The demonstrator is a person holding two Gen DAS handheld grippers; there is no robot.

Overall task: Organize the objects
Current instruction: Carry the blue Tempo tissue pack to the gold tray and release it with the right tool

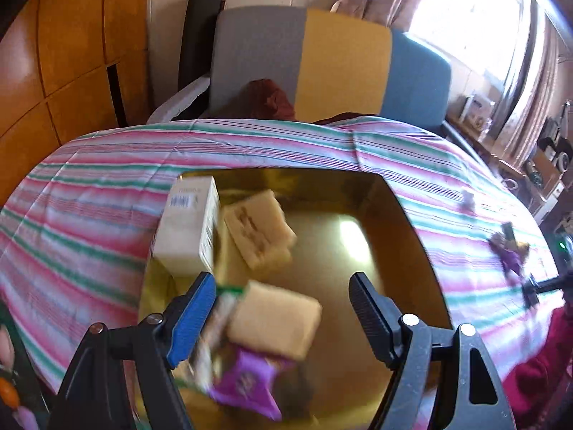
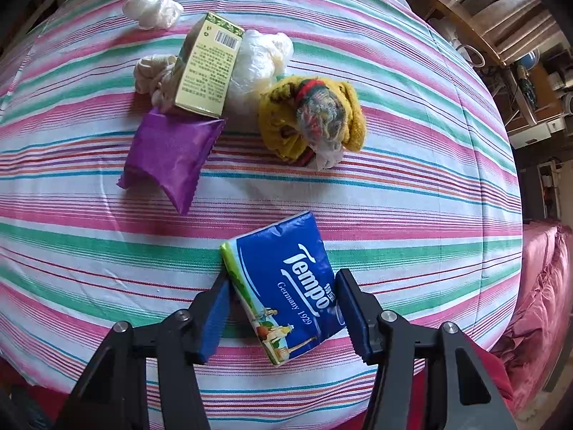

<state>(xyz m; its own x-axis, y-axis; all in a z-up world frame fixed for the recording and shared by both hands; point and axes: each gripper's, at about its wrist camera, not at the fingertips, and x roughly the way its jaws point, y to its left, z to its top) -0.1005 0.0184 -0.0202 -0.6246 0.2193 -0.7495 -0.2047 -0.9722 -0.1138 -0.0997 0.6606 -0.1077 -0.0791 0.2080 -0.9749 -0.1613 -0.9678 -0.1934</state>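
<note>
- Progress, judged from both views: sorting partly done, with several items already lying in the gold box [image 1: 404, 229] and a cluster waiting outside it on the striped cloth [image 2: 412, 193].
- Gold box, contents: white carton [image 1: 188, 225] leaning at the far-left wall; tan block [image 1: 259, 231] just right of the carton; second tan block [image 1: 275, 322] nearer the camera; purple packet [image 1: 245, 381] below that block; right half of the box showing bare floor.
- Blurring throughout the box contents, so exact contact between the items not readable.
- Left gripper [image 1: 283, 301]: hovering over the near edge of the box, jaws spread wide, gripping nothing; second tan block and purple packet lying between and below the fingers, whether falling or resting not determinable.
- Right gripper [image 2: 283, 308]: straddling the near end of the tissue pack [image 2: 283, 286], jaws parted to either side of it; right finger at the pack's edge, left finger showing a slight gap, so no firm pinch evident.
- Tissue pack: lying flat on the cloth, outside the box, likely next to be lifted.
- Beyond the tissue pack, still unsorted: purple pouch [image 2: 170, 156], green carton [image 2: 207, 66] resting over the pouch's far edge, yellow bundle [image 2: 313, 116] to the right, white bags [image 2: 259, 59] behind the carton, another white bag [image 2: 152, 10] farthest off.
</note>
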